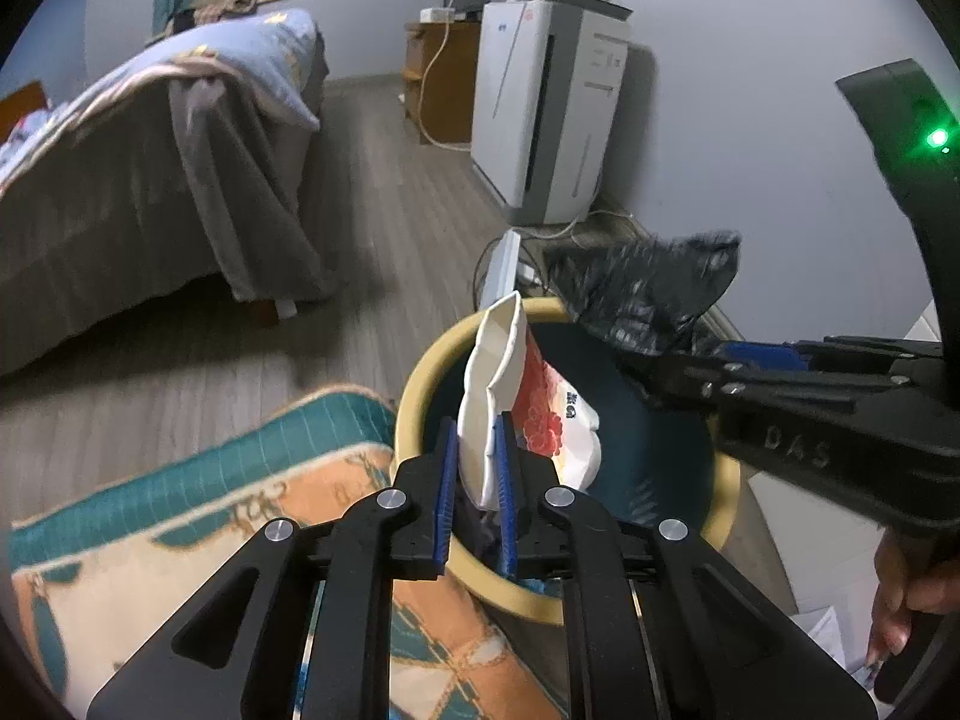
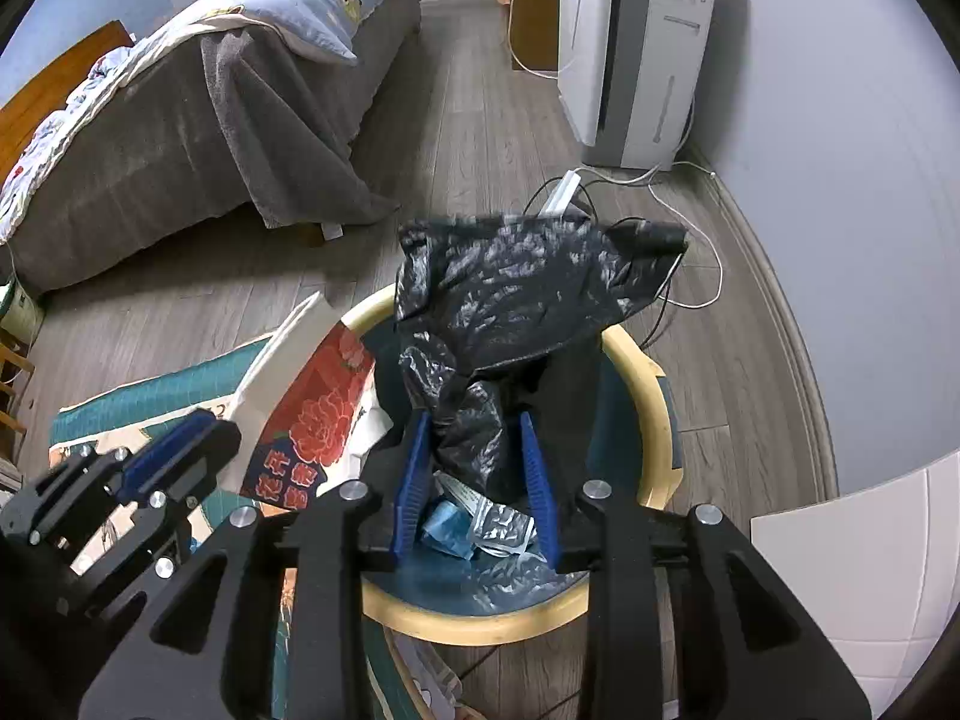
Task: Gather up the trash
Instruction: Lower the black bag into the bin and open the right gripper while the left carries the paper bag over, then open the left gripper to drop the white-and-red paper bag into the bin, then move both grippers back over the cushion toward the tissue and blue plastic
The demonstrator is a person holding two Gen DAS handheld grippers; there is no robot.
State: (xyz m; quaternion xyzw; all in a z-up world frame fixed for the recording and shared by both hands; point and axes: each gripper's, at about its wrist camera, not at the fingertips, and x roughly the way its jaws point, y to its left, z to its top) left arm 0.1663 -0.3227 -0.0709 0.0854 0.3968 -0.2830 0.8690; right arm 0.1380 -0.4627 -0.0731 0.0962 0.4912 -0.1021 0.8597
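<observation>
A round bin with a yellowish rim and dark blue inside stands on the floor. My left gripper is shut on a white paper bag with a red flower print, held upright over the bin's near-left rim. My right gripper is shut on a crumpled black plastic bag that fans out beyond its fingertips above the bin. In the left wrist view that black bag juts from the right gripper. The paper bag and left gripper show at the left. A blue scrap and a silvery wrapper lie inside.
A patterned teal and orange rug lies left of the bin. A bed with a grey cover fills the left. A white appliance stands by the wall, with a power strip and cables behind the bin. A hand grips the right handle.
</observation>
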